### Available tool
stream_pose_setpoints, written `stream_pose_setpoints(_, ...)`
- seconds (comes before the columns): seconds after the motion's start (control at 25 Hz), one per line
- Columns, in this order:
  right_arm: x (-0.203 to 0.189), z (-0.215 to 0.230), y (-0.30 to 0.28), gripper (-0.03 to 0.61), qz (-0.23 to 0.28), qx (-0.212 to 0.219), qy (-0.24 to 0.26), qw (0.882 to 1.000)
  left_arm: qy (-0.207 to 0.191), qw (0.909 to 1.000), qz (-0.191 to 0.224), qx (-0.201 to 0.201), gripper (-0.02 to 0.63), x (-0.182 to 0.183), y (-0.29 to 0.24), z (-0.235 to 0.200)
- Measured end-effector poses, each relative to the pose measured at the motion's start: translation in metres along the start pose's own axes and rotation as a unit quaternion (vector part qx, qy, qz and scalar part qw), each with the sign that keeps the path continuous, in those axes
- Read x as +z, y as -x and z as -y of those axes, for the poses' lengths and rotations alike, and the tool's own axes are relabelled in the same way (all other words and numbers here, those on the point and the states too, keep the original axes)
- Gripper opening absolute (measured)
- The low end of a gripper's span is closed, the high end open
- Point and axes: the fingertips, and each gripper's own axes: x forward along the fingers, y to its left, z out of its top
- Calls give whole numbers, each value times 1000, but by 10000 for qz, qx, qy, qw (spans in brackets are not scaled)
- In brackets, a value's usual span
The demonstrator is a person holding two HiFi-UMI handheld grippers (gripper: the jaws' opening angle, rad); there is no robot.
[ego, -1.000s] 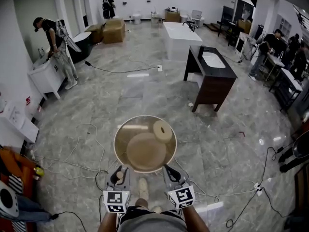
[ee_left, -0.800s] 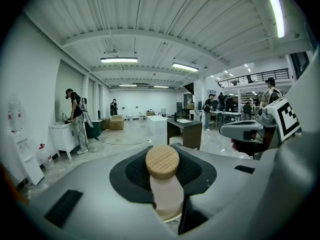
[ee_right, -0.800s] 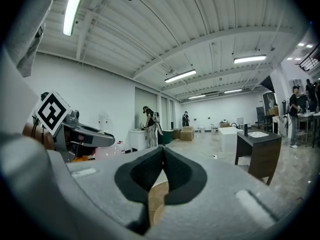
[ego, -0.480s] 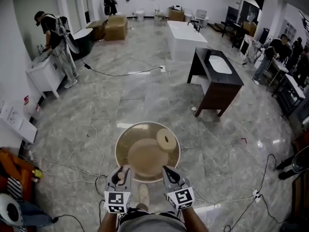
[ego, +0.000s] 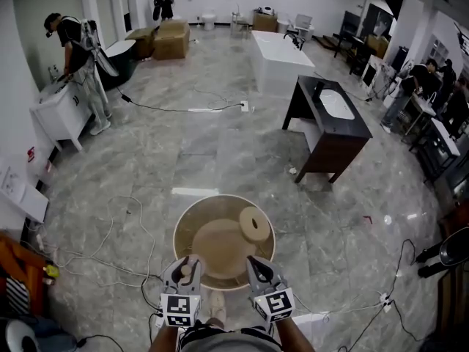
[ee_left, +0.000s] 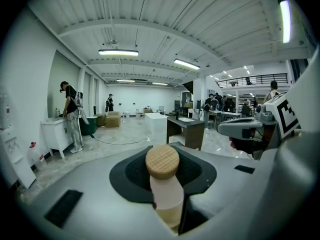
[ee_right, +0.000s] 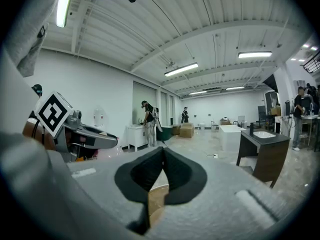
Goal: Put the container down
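Note:
A round beige container (ego: 220, 244) hangs above the marble floor, just in front of me, with a wooden disc (ego: 254, 224) lying inside it. At the container's near-left rim, my left gripper (ego: 184, 271) is shut on a pale peg with a round wooden cap (ee_left: 162, 162). My right gripper (ego: 258, 269) grips the near-right rim. In the right gripper view its jaws (ee_right: 160, 176) meet on the thin beige edge (ee_right: 156, 200). The container's underside is hidden.
Cables (ego: 121, 222) trail over the floor to the left and right. A dark vanity with a white basin (ego: 328, 127) stands ahead to the right, with a white tub (ego: 281, 56) beyond it. A person (ego: 72, 46) works at a white cabinet on the left. My shoe (ego: 216, 303) shows below the container.
The container and both grippers now sit lower in the head view and the room has shifted a little. Both grips are unchanged.

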Motion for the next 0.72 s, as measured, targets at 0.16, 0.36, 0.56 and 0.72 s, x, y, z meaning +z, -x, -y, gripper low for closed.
stream_pose_setpoints(0.16, -2, 6, -32, -2, -101, -28, 75, 9999, -44, 9999, -44, -117, 120, -4, -26, -16)
stream_pose_setpoints(0.36, -9, 17, -71, -2, -179, -146, 67, 9997, -47, 9997, -113, -202, 120, -8, -60, -41)
stream_pose_setpoints(0.56, -22, 29, -109, -2, -303, -182, 166, 9992, -12, 9994, -200, -273, 120, -20, -94, -62)
stream_pose_setpoints(0.72, -35, 40, -137, -2, -343, -163, 162, 9991, -34, 9994, -224, -245, 120, -34, -124, -76)
